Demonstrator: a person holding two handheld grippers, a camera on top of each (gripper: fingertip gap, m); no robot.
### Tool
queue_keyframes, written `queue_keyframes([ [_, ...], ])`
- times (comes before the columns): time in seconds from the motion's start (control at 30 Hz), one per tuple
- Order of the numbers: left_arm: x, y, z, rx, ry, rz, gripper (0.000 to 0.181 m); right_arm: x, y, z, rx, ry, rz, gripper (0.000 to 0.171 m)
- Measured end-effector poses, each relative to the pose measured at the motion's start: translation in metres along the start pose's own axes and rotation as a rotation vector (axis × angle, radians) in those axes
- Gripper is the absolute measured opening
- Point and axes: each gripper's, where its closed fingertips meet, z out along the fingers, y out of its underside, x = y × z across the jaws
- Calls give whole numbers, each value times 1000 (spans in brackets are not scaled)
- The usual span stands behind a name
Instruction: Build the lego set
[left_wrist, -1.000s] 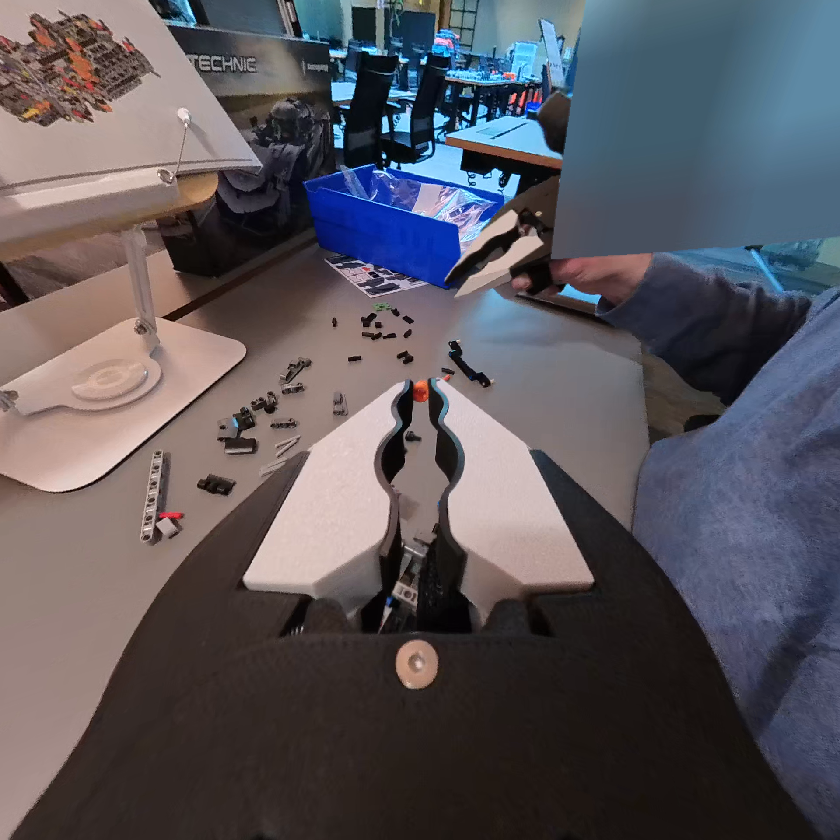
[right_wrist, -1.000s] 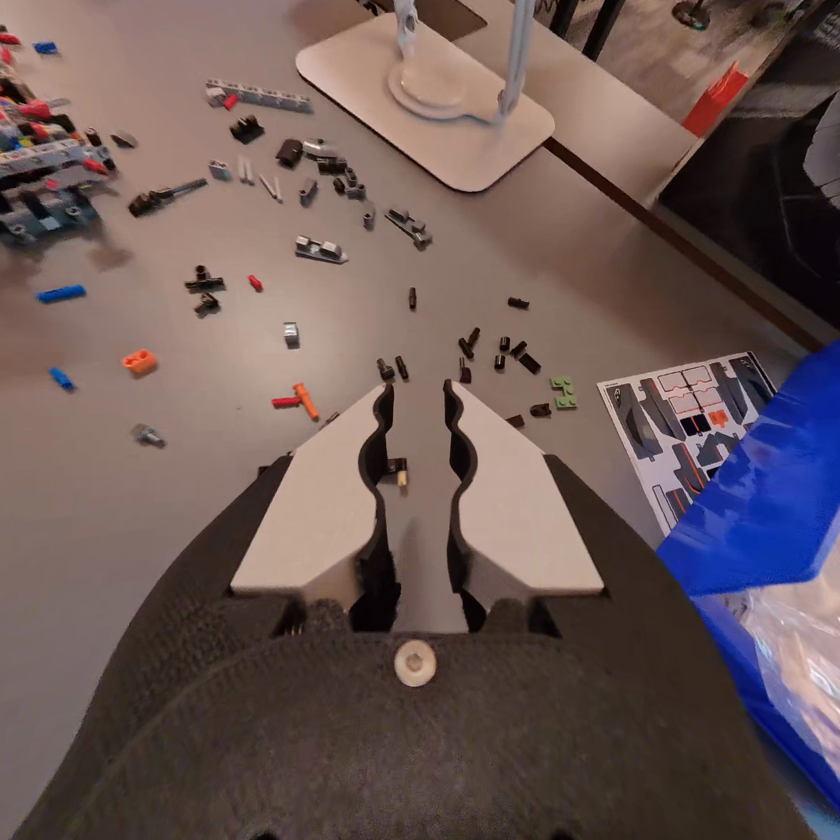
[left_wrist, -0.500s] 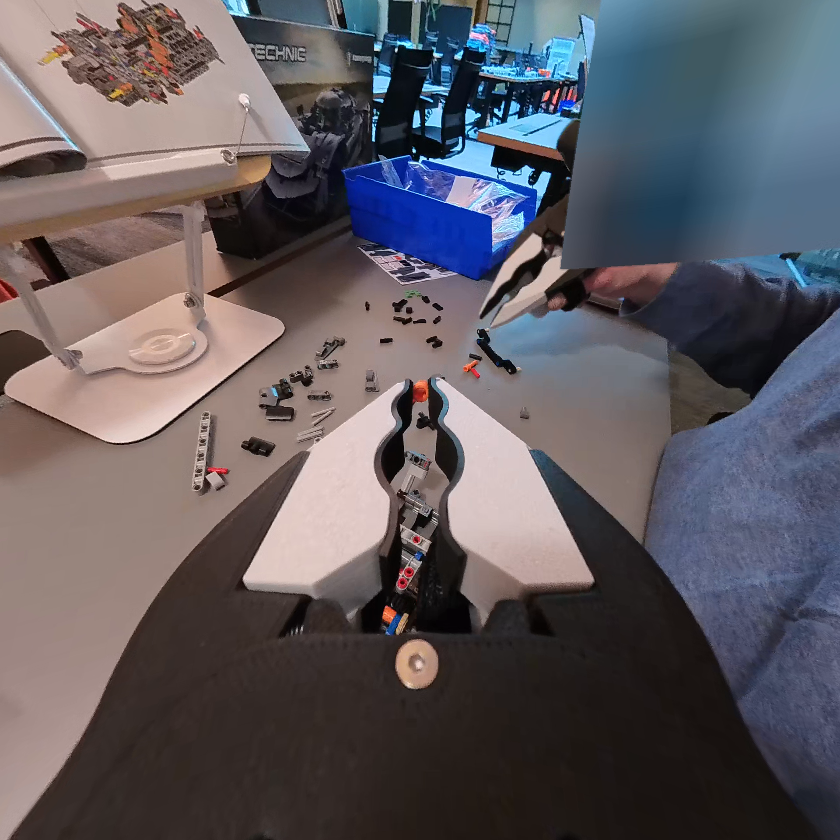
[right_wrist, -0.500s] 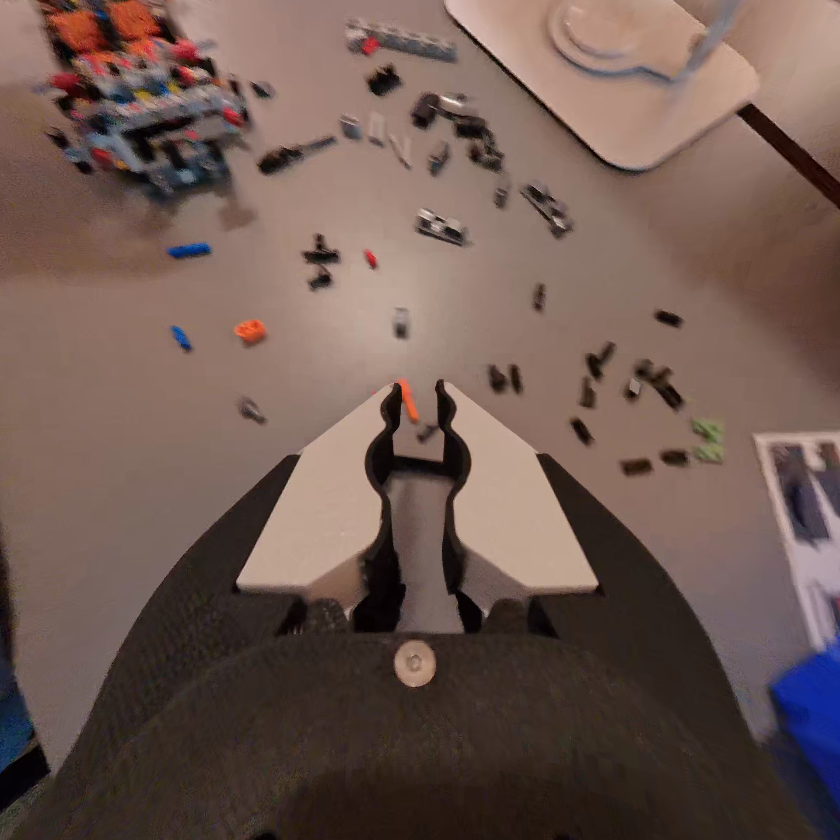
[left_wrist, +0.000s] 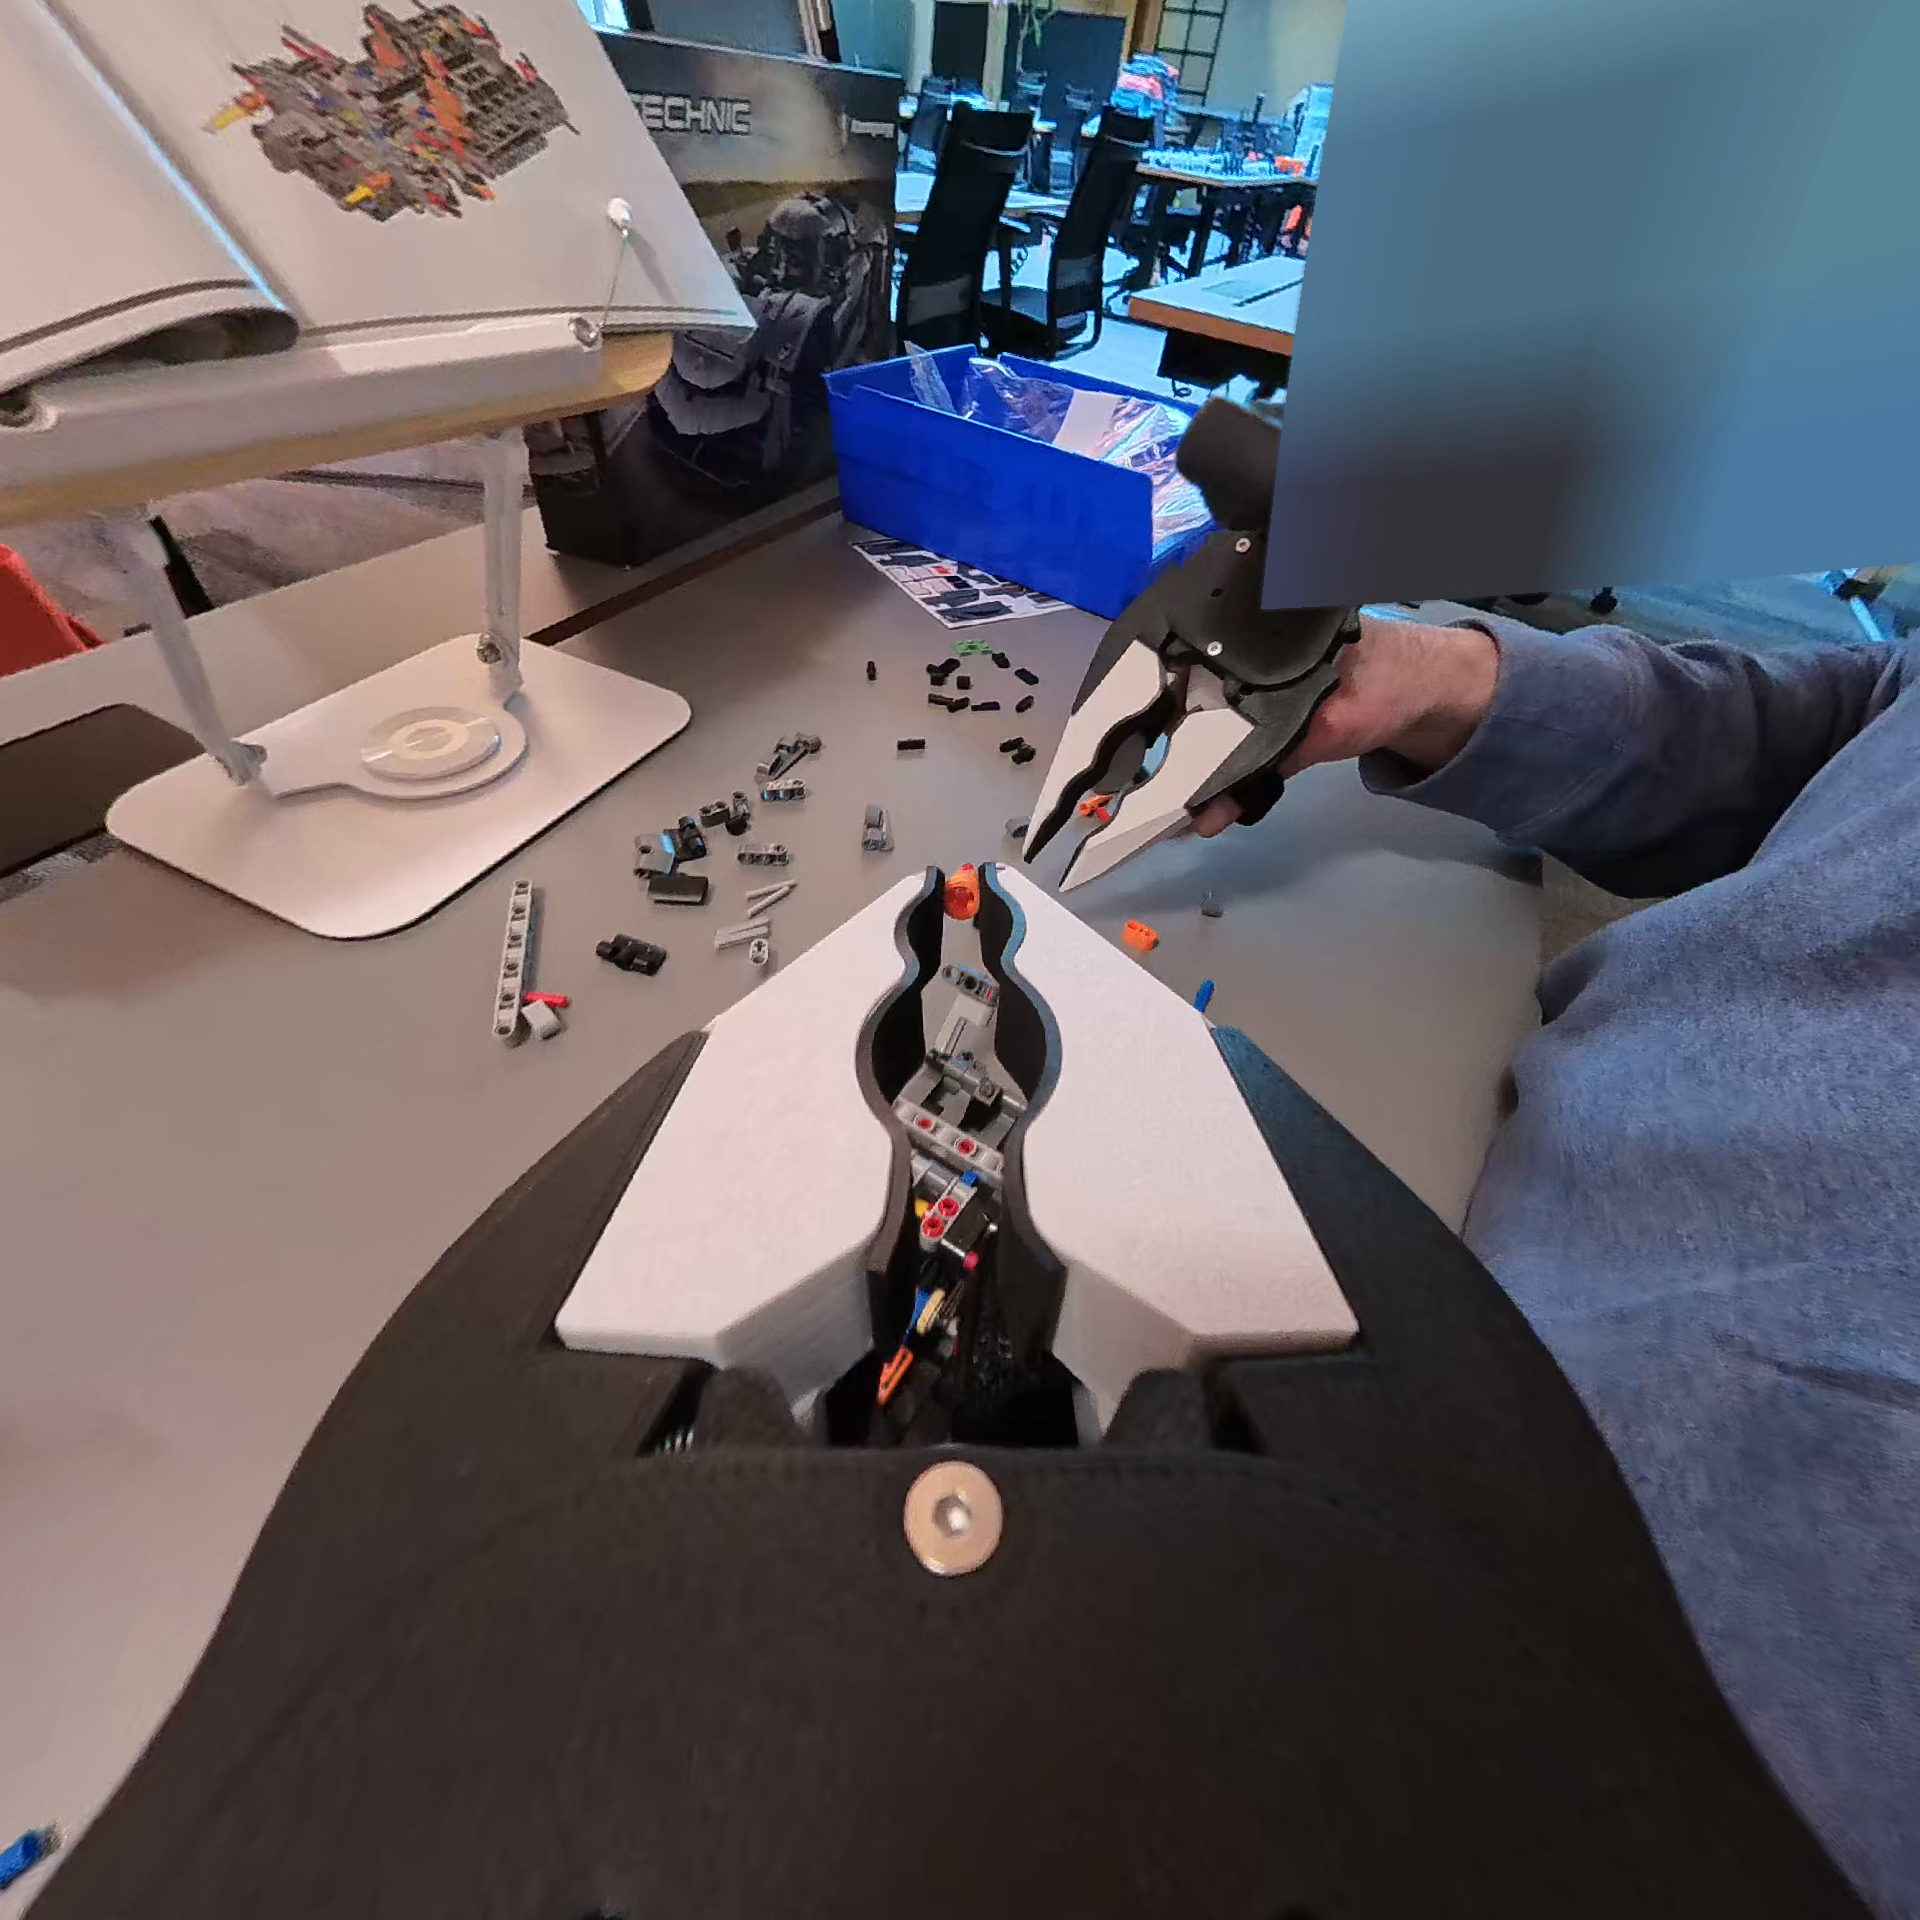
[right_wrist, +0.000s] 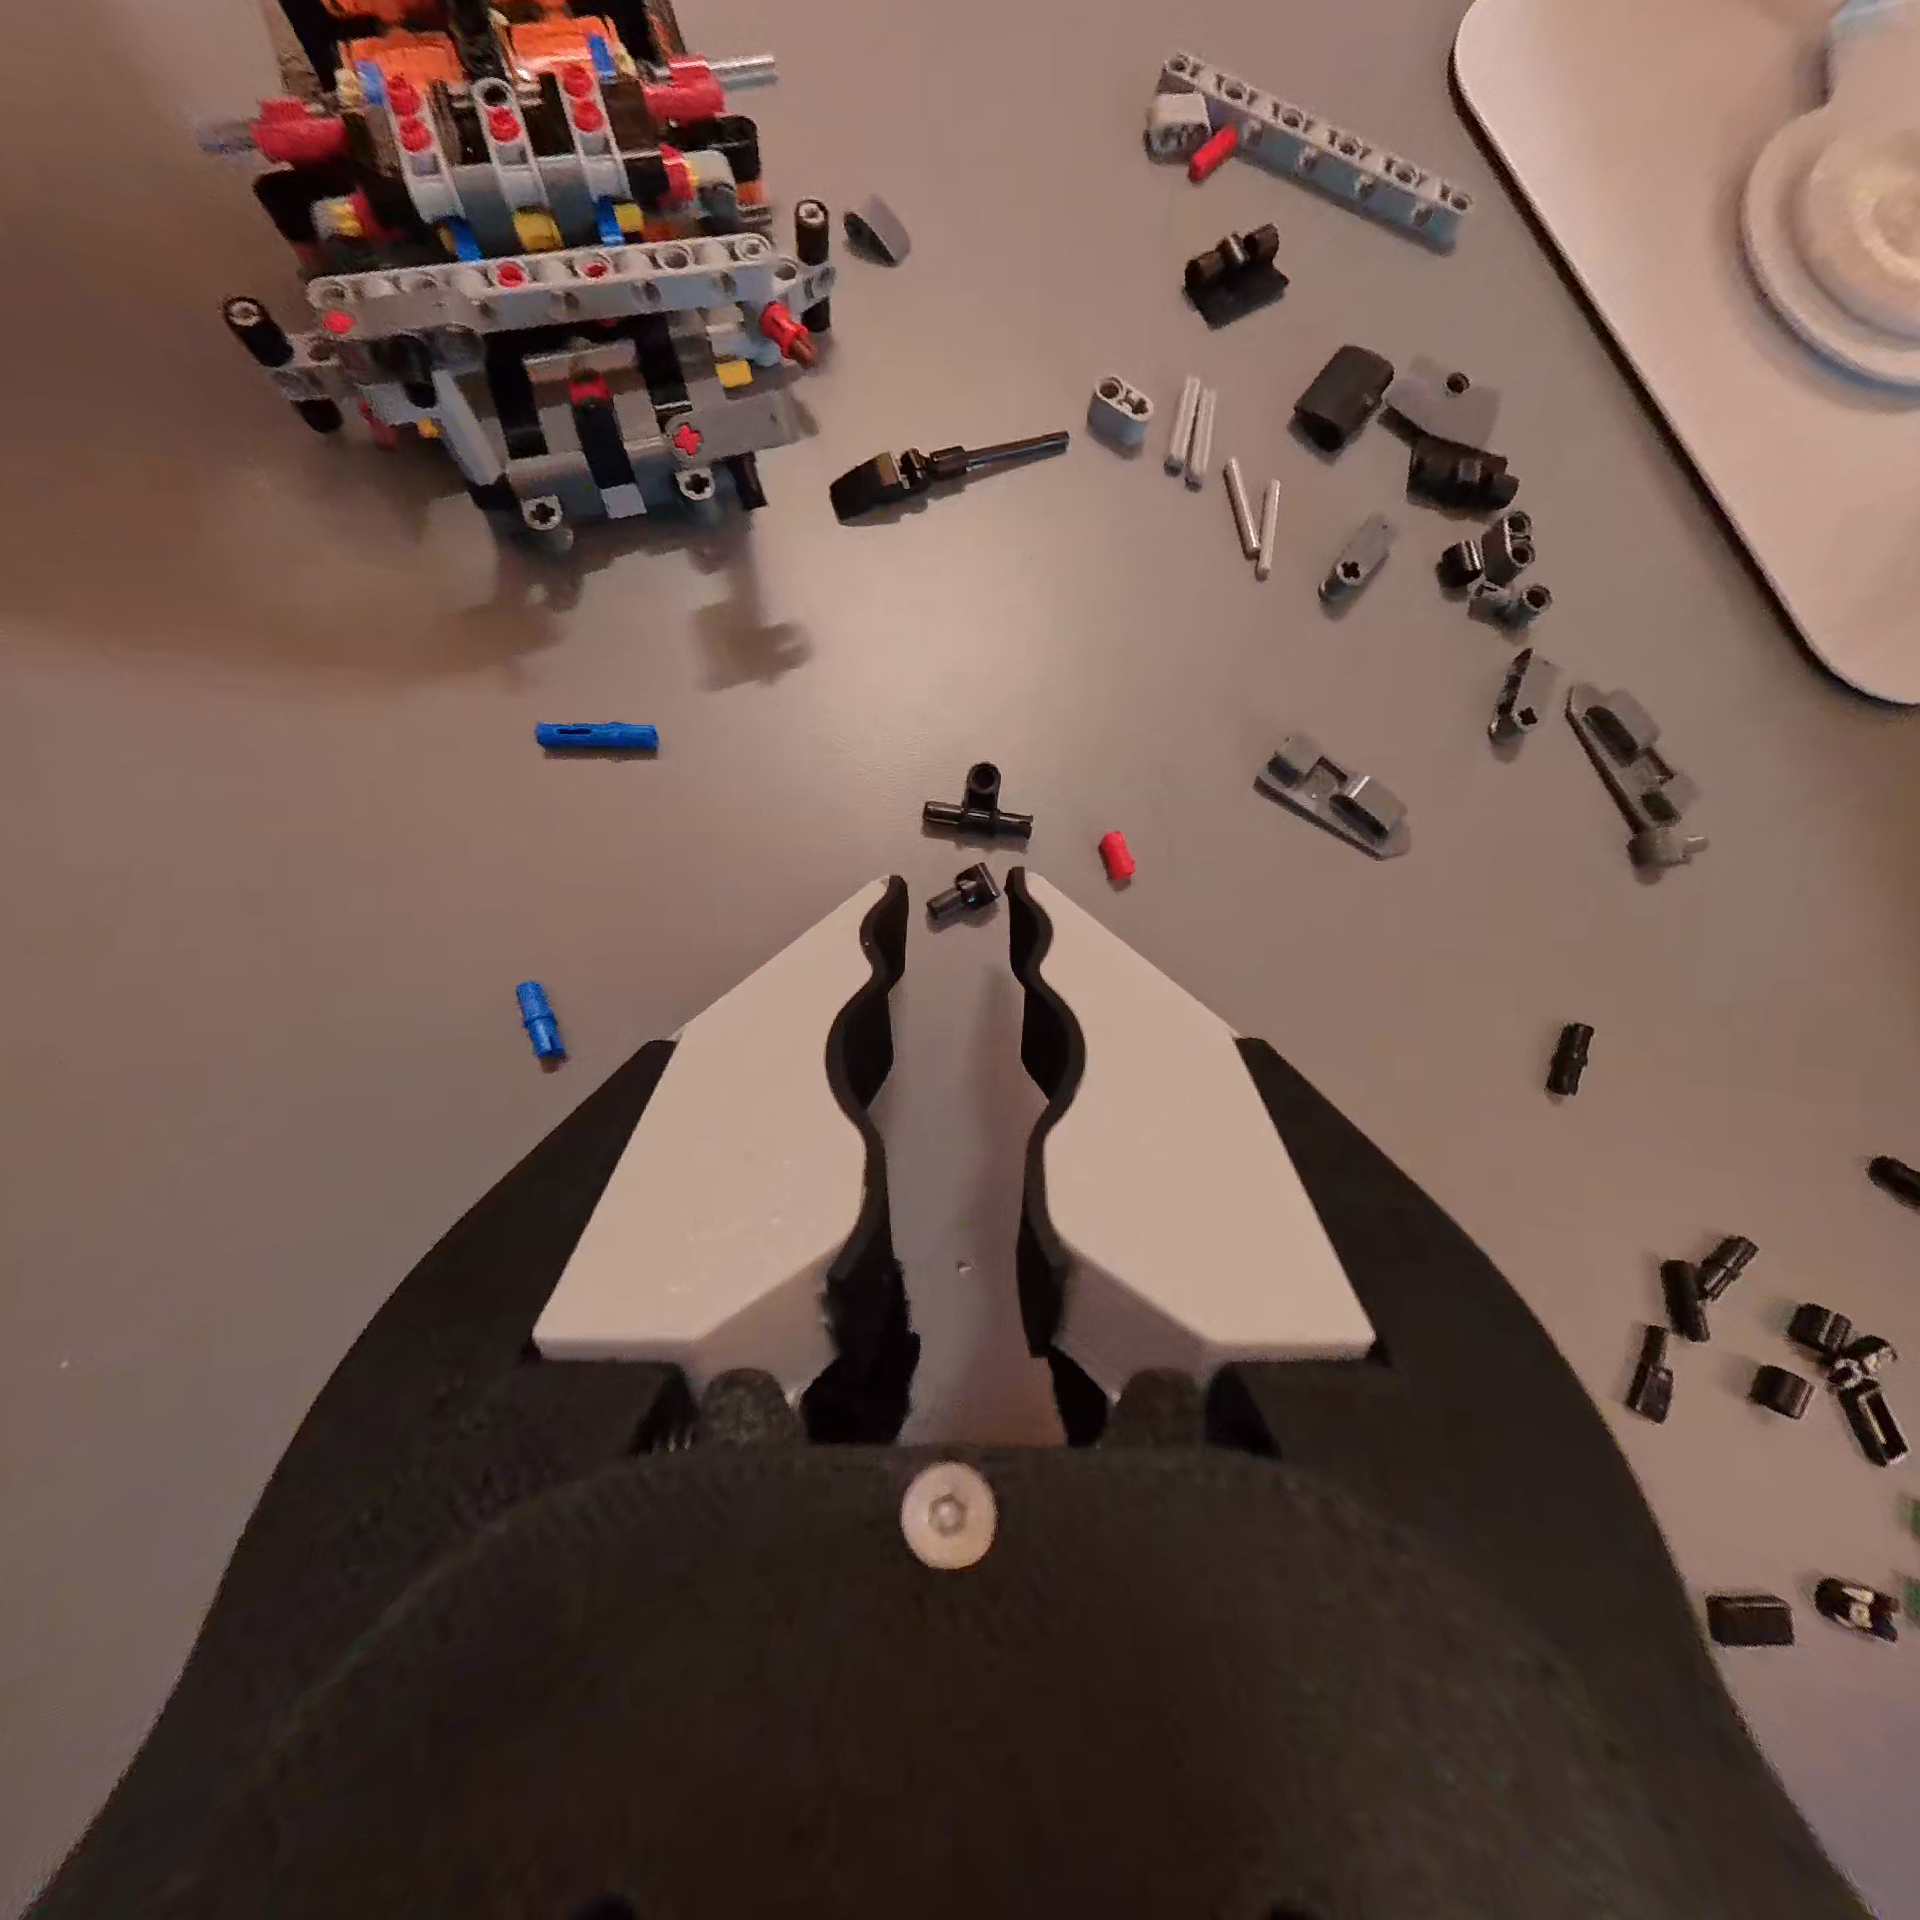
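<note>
My left gripper (left_wrist: 964, 896) was clamped on a small orange round Lego piece (left_wrist: 962, 894) at frame centre. My right gripper (right_wrist: 954, 894) stood open above the grey worktop (right_wrist: 312, 935), over a small black connector pin (right_wrist: 961, 894). The part-built grey, black and orange Lego model (right_wrist: 540, 281) sat upper left.

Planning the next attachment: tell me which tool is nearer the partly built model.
Left. The left tool hangs right over the model, seen between its fingers; the right tool sits beside it across bare table.

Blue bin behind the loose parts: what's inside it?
The blue bin holds crumpled clear plastic bags. Its front wall hides the lower interior, so whether any pieces lie in or under the bags cannot be seen.
</note>
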Motion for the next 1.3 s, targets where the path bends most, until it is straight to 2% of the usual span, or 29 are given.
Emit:
queue_keyframes([
  [0.27,-9,5,-7,8,11,-12,4,1,7,13,-34,1,4,8],
  [0.37,-12,8,-10,12,12,-22,4,9,5,7,-43,21,2,5],
  [0.53,-18,13,-15,20,6,-42,4,29,-43,3,53,11,-20,12],
  [0.63,-22,16,-19,18,-5,-47,5,38,-70,16,93,-42,-39,20],
  [0.77,-28,19,-27,20,-27,-56,4,37,-88,36,117,-166,-59,26],
  [1.07,-39,25,-35,36,-44,-86,4,0,-79,61,35,-350,-307,23],
  [1.3,-38,23,-33,36,-33,-74,4,-15,-73,79,-7,-433,-365,8],
])
